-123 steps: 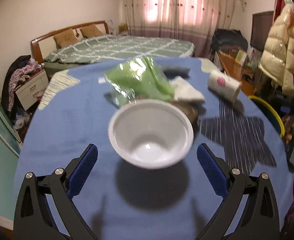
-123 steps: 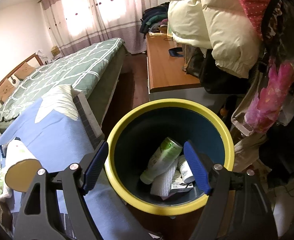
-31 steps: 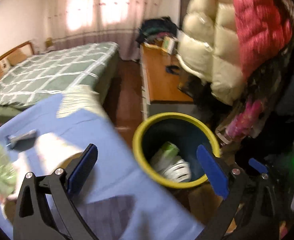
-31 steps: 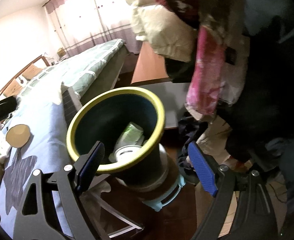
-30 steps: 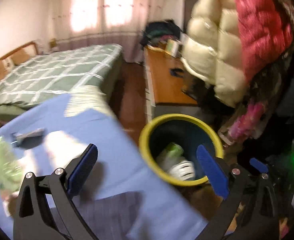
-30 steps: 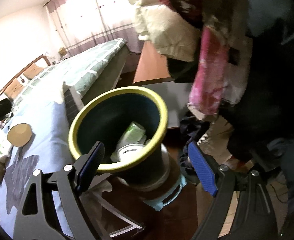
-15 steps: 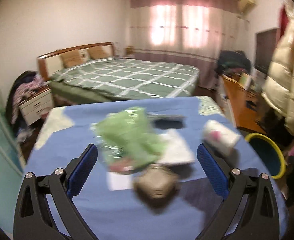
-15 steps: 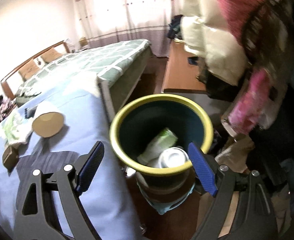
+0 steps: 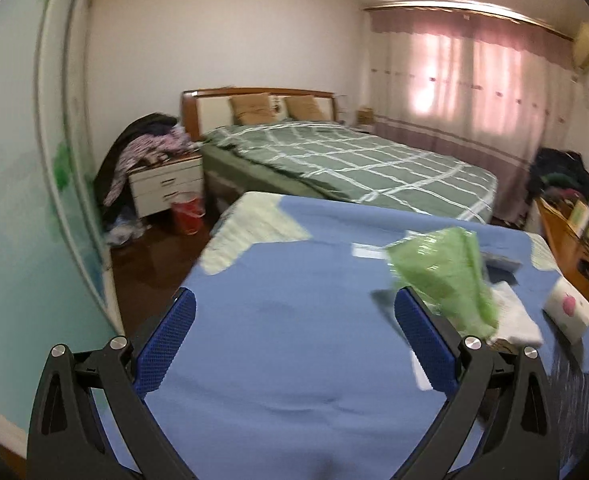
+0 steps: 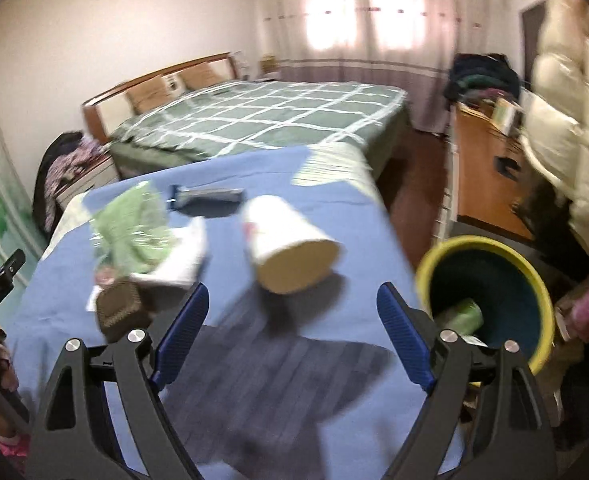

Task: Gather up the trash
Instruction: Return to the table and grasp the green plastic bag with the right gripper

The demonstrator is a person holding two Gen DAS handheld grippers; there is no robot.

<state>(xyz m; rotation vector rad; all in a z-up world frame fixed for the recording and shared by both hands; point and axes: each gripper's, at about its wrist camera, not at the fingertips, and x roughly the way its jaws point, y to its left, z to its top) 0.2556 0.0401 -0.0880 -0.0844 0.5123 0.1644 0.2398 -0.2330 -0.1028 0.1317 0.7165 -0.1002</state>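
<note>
My left gripper (image 9: 294,344) hung over the blue tablecloth (image 9: 278,360), jaws spread wide, nothing between the blue pads. My right gripper (image 10: 292,336) was likewise wide apart and empty, pointing down across the same cloth.

Trash left on the table, all toward its far half: a crumpled green plastic bag (image 10: 132,224) lying partly on a white folded paper (image 10: 182,260); a small brown box (image 10: 120,312) just in front of those, close to my right gripper's left finger; a white paper cup (image 10: 286,248) on its side, open mouth toward me, a pink mark on its wall. A dark flat object (image 10: 210,198) lay beyond the cup and bag; too blurred to name. From the left view the green bag (image 9: 446,276) sat just past my right-hand finger, with the cup (image 9: 568,310) farther right near the table edge.

The yellow-rimmed bin (image 10: 490,300) stood on the floor off the table's right corner. Inside it I could see a green-and-white bottle (image 10: 460,316) and some pale scraps beneath.

Beyond the table: a bed with a green checked cover (image 9: 350,160), pink curtains (image 9: 474,80), a white nightstand (image 9: 166,188) heaped with clothes.
</note>
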